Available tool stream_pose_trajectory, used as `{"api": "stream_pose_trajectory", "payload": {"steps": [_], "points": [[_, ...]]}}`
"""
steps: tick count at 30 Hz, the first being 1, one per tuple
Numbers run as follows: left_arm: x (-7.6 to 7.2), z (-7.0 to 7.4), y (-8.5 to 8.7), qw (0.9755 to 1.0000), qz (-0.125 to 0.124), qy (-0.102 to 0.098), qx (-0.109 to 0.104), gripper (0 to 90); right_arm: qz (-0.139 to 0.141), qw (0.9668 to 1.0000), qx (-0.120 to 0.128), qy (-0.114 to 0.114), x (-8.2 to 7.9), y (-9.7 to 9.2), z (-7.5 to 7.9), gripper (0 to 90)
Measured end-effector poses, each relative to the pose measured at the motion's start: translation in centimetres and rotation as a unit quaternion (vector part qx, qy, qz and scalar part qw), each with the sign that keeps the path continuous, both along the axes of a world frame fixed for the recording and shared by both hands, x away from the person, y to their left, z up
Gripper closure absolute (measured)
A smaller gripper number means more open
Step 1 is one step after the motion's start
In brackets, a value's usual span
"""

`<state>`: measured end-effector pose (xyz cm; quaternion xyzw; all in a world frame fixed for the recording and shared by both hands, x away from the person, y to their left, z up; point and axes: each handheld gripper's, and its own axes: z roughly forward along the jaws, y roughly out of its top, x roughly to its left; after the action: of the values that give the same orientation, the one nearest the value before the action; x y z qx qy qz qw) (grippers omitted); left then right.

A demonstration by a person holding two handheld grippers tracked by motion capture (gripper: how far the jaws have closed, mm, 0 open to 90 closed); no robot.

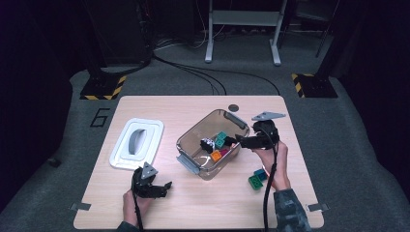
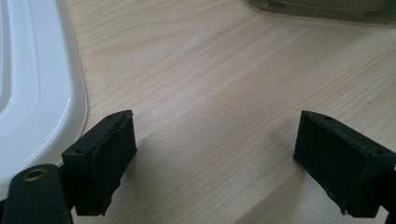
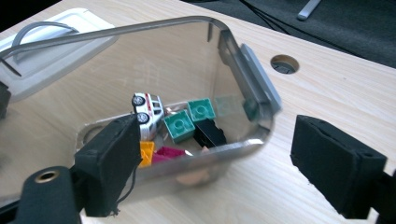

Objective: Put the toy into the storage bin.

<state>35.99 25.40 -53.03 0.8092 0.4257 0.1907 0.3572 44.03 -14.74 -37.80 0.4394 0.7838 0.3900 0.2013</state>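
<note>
A clear plastic box [image 1: 193,130] stands mid-table. Inside it lie a white toy car [image 3: 147,112], two green bricks [image 3: 180,125], a black brick [image 3: 210,133], an orange brick [image 3: 146,153] and a magenta brick [image 3: 168,153]. My right gripper [image 1: 230,141] points left over the box's right rim. In the right gripper view its jaws stand wide apart, one on each side of that rim [image 3: 243,140], and nothing is held between them, so my right gripper [image 3: 215,133] is open. My left gripper [image 1: 167,188] hovers open near the front left over bare wood [image 2: 215,123].
A white lid [image 1: 137,143] with a grey handle lies left of the box, and its edge [image 2: 32,84] is beside the left jaw. A green brick [image 1: 255,181] and a blue brick [image 1: 261,173] lie loose on the table by the right hand. A cable hole [image 1: 234,107] is behind the box.
</note>
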Motion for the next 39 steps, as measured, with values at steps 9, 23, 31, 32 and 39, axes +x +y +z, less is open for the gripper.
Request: {"api": "stream_pose_trajectory", "payload": {"steps": [9,23,31,32,39], "points": [[0.0,0.0,0.0,1.0,0.0,0.0,0.0,12.4,-0.011,0.9997,0.001,0.021,-1.6,-2.8,-1.2,5.4],[0.0,0.0,0.0,1.0,0.0,0.001,0.002,12.5,-0.048,0.9964,0.001,0.07,-4.9,-7.5,-6.0,0.7],[0.0,0.1,0.0,1.0,-0.001,0.003,0.002,12.4,-0.06,0.9936,0.0,0.096,-7.4,-9.7,-9.7,15.1],[0.0,0.1,0.0,1.0,-0.001,0.002,0.002,12.4,-0.058,0.9939,-0.002,0.093,-7.6,-9.8,-9.8,17.9],[0.0,0.0,0.0,1.0,-0.001,0.001,0.001,12.4,-0.044,0.9933,-0.02,0.105,-8.2,-10.1,-11.4,36.5]]}}
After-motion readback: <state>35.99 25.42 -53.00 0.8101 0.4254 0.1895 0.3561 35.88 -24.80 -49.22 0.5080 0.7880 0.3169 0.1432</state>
